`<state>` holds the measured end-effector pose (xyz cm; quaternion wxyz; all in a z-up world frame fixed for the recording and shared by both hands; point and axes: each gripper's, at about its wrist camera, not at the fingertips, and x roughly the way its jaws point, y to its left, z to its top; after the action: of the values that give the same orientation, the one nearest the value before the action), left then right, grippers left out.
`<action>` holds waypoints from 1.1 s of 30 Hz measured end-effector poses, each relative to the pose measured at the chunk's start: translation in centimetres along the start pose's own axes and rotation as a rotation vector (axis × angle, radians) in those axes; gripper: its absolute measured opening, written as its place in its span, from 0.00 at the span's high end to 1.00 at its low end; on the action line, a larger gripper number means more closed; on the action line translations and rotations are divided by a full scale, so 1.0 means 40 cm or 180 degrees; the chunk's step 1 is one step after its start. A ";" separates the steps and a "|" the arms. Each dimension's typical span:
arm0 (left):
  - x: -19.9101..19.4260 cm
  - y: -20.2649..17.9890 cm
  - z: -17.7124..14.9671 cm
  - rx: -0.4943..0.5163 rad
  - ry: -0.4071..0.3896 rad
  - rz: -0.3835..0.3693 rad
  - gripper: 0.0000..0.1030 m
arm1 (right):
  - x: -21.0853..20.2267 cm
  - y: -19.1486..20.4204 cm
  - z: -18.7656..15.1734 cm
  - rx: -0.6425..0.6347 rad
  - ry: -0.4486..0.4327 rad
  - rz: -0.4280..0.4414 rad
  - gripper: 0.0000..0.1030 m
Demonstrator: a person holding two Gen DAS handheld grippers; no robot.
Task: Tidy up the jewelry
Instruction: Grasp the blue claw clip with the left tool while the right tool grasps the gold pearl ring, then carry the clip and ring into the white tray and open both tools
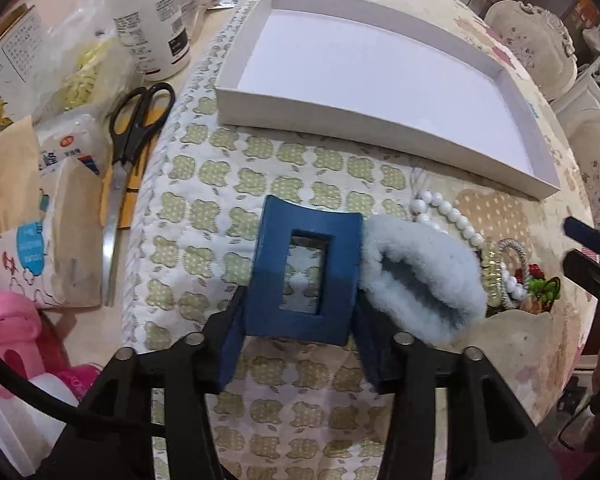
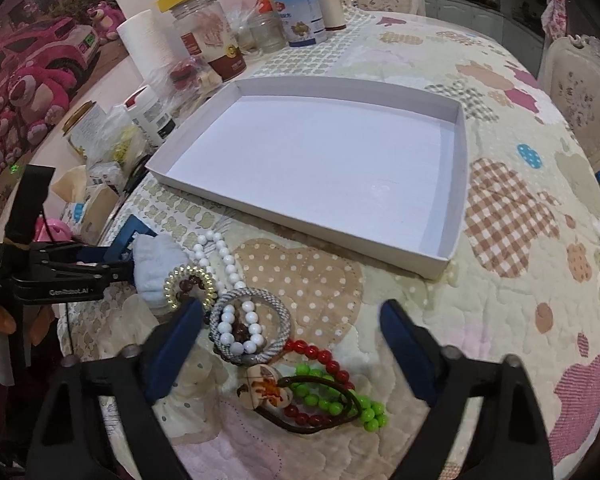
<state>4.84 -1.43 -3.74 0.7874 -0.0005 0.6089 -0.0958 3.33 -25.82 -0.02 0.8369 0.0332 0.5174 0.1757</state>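
My left gripper (image 1: 300,320) is shut on a dark blue rectangular hair claw clip (image 1: 304,268) and holds it just above the quilted cloth. A light blue fluffy scrunchie (image 1: 420,276) lies right beside it. An empty white shallow box (image 1: 380,120) stands beyond it, also in the right wrist view (image 2: 320,160). My right gripper (image 2: 292,344) is open above a pile of jewelry: white bead bracelets (image 2: 236,328), a grey cord ring (image 2: 276,312), red beads (image 2: 332,364), green beads (image 2: 340,400) and a brown hair tie with a wooden charm (image 2: 268,392).
Black scissors (image 1: 128,152), tissue packs (image 1: 40,248), bottles (image 1: 152,28) and jars (image 2: 208,32) crowd the table's left side. A pink toy (image 1: 8,340) sits at the near left. Chairs (image 2: 580,96) stand at the far right.
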 end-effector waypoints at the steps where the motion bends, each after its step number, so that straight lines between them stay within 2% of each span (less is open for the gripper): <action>1: -0.001 -0.005 -0.001 0.0018 -0.0020 0.0027 0.63 | 0.004 0.003 0.003 -0.0005 0.0015 0.0060 0.29; 4: -0.003 -0.017 0.000 0.0027 -0.0051 0.0034 0.63 | 0.030 0.033 0.018 -0.0148 0.0050 0.0295 0.38; 6: -0.002 -0.021 0.001 0.0018 -0.0049 0.0025 0.63 | 0.048 0.057 0.025 -0.0284 0.0094 0.0390 0.48; 10: 0.001 -0.022 -0.001 -0.0006 -0.0046 0.0019 0.63 | 0.106 0.080 0.044 -0.0458 0.0246 0.0554 0.52; 13: 0.001 -0.018 -0.005 -0.0010 -0.0052 0.0030 0.63 | 0.146 0.072 0.053 -0.0412 0.0376 0.0828 0.62; 15: 0.001 -0.016 -0.009 -0.0011 -0.0067 0.0032 0.63 | 0.167 0.073 0.052 -0.0418 0.0419 0.0946 0.77; 16: 0.001 -0.014 -0.010 -0.0015 -0.0075 0.0028 0.64 | 0.171 0.076 0.051 -0.0434 0.0426 0.0979 0.82; 17: -0.001 -0.013 -0.010 -0.0035 -0.0087 0.0016 0.64 | 0.172 0.079 0.049 -0.0455 0.0421 0.0959 0.90; 18: -0.004 -0.010 -0.010 -0.0055 -0.0098 0.0000 0.64 | 0.168 0.081 0.048 -0.0474 0.0406 0.0936 0.93; 21: -0.023 0.001 -0.009 -0.0080 -0.0159 -0.0013 0.64 | 0.141 0.069 0.048 -0.0419 0.0314 0.1015 0.93; 27: -0.088 0.014 0.020 -0.0121 -0.0356 -0.0021 0.64 | 0.061 0.014 0.074 -0.0244 0.0052 0.0907 0.93; 30: -0.112 -0.001 0.057 -0.0076 -0.0461 -0.0067 0.64 | 0.032 -0.022 0.098 -0.0159 -0.0104 0.0712 0.93; 33: -0.116 -0.030 0.110 -0.0067 -0.0531 -0.0144 0.64 | 0.026 -0.070 0.133 -0.0065 -0.0213 0.0361 0.93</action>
<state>7.75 -2.41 1.97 0.8330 -0.0306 0.5420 -0.1068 9.14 -27.42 0.89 0.8427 0.0597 0.4845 0.2269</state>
